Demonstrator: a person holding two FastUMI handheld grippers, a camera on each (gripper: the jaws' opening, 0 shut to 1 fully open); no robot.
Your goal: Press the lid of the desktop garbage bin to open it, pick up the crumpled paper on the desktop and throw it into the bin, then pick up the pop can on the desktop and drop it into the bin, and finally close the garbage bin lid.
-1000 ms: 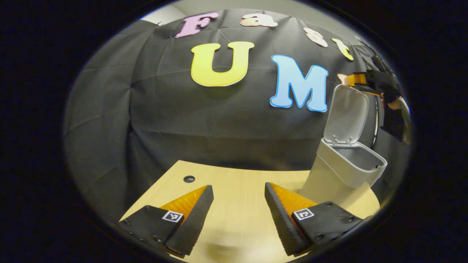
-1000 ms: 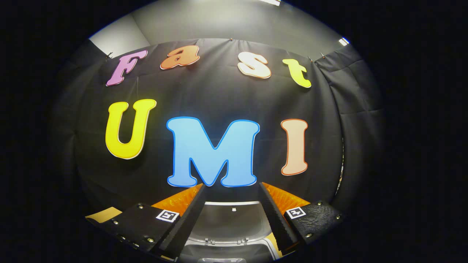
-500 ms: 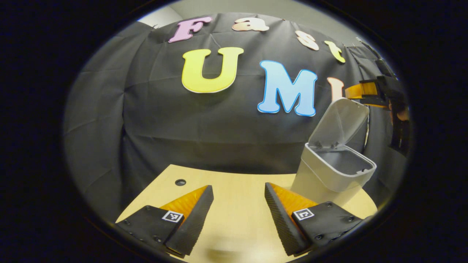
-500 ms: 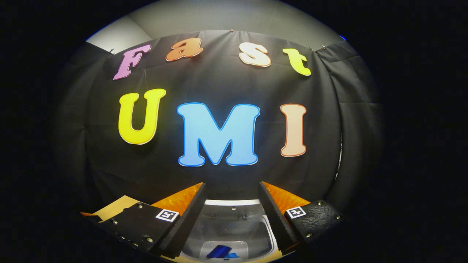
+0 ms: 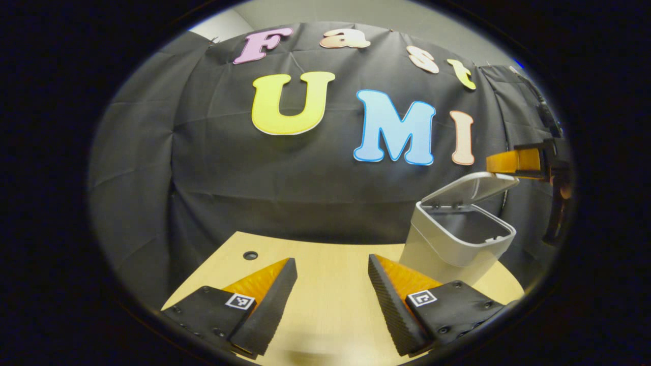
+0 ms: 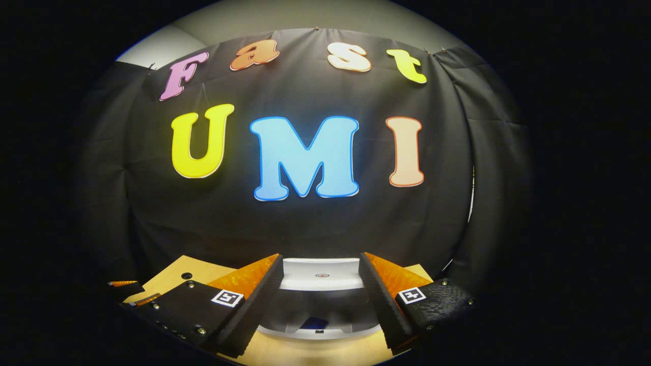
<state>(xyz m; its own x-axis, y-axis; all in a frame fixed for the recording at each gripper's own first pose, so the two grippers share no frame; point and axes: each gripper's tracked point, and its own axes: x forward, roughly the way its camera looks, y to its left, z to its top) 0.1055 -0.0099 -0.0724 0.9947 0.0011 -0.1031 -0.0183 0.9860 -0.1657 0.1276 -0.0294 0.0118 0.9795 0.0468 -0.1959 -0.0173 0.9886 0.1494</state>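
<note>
Two grippers, both with fingers spread and nothing between them. The left gripper (image 5: 331, 300) hovers over the bare front of the desk (image 5: 330, 284), a round hole (image 5: 249, 255) near the desk's left edge. The garbage bin (image 5: 452, 244) stands at the right edge, its lid (image 5: 470, 187) half lowered over the opening. The right gripper (image 6: 320, 297) is poised above the lid, one finger (image 5: 508, 161) just over the lid's raised edge. A blue object (image 6: 314, 323), likely the pop can, lies inside the bin.

No readable text or brand, only small square coded markers (image 5: 240, 301) on the grippers' finger mounts
</note>
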